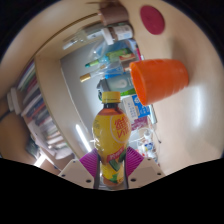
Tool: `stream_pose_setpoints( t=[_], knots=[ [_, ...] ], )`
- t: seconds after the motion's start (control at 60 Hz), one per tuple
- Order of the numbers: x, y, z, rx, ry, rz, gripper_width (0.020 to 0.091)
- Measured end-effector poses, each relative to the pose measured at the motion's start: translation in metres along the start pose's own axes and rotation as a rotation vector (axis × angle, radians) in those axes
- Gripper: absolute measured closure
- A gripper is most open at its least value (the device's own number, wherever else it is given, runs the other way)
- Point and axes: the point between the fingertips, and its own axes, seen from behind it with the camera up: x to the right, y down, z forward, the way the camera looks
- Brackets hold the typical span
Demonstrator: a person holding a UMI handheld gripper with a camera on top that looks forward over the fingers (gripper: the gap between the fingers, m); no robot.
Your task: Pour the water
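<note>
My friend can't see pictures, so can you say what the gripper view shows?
The gripper is shut on a bottle of yellow drink with a dark cap, holding it tilted between its two pink-padded fingers. An orange cup sits just beyond the bottle's top, and a cluttered table with more bottles and packets lies behind.

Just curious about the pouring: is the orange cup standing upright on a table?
No. The orange cup lies tilted sideways, mouth toward the yellow bottle gripped between the fingers.
</note>
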Motion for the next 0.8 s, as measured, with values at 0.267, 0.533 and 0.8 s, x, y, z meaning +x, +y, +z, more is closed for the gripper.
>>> stream_pose_setpoints(
  t=[0.267,0.533,0.8],
  knots=[
    [-0.033,-0.021,-0.003,0.001,-0.156,0.432,0.077],
    [-0.039,-0.014,0.004,-0.03,-0.147,0.389,0.0771],
    [-0.153,0.003,-0.028,-0.032,-0.182,-0.689,0.0769]
  ],
)
